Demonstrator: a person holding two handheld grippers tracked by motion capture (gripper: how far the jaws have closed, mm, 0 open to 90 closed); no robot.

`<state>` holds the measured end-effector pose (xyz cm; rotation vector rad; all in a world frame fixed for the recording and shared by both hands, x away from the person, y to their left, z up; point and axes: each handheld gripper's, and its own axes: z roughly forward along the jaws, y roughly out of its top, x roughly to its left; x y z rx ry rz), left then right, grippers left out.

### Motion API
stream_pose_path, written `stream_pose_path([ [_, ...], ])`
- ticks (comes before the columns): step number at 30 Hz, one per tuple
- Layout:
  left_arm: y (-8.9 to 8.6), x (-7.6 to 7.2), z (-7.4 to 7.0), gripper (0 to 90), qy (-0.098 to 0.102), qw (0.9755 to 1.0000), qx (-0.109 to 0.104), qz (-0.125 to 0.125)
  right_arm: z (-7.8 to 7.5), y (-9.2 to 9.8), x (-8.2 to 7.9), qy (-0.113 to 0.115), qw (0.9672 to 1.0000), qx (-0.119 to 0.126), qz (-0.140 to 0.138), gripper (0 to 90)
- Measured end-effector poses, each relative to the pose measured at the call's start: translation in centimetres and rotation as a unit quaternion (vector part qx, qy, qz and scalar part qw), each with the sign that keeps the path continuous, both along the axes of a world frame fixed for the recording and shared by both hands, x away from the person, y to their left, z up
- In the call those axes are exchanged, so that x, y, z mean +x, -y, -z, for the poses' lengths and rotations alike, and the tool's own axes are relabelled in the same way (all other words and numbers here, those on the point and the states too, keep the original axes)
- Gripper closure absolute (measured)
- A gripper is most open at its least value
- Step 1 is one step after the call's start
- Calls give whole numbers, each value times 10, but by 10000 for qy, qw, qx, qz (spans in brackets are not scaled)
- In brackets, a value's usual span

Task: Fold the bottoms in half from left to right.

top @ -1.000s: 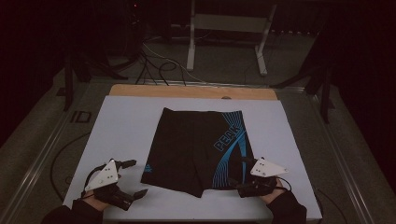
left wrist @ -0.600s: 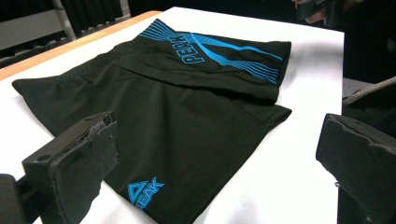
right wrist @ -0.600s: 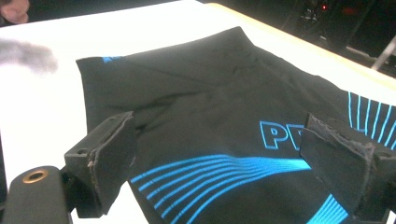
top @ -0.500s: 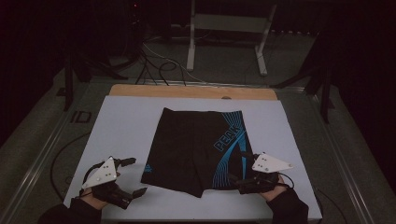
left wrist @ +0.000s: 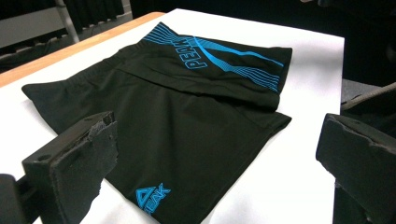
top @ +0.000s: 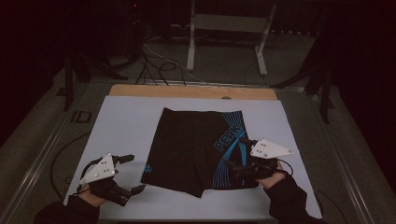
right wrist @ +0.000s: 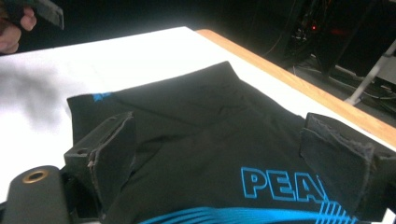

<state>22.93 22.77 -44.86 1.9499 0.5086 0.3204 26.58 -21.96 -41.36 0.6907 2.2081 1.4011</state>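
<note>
Black shorts (top: 191,149) with blue stripes and a blue "PEAK" print lie flat in the middle of the white table top (top: 126,121). My left gripper (top: 133,173) hovers open just left of the shorts' near left hem, touching nothing. In the left gripper view the shorts (left wrist: 177,116) spread out beyond the wide-apart jaws of the left gripper (left wrist: 218,126). My right gripper (top: 235,151) stands open over the blue-striped right leg. In the right gripper view, the right gripper (right wrist: 219,140) has the cloth (right wrist: 201,121) between its spread jaws, not pinched.
A wooden strip (top: 191,91) borders the table's far edge. Beyond it are a metal stand (top: 226,28) and cables (top: 159,63) on the dark floor. Bare white surface lies on both sides of the shorts. The person's other hand (right wrist: 14,28) shows far off.
My right gripper has moved forward and inward from the near right edge onto the shorts' right leg. The left gripper has barely shifted. The shorts have not moved.
</note>
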Motion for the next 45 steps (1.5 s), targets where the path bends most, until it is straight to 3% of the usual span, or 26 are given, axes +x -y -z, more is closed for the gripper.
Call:
stream_pose_path([
  [6, 1, 1, -4, 2, -37, 10000, 0, -86, -8, -8, 13, 62, 10000, -43, 9, 110],
  [19, 5, 2, -10, 1, -17, 10000, -62, -7, -15, -27, 32, 152, 9998, -1, -104, 111],
  [45, 10, 8, -5, 1, -82, 9999, -11, -149, -12, -69, 65, 72, 9996, -17, -286, 113],
])
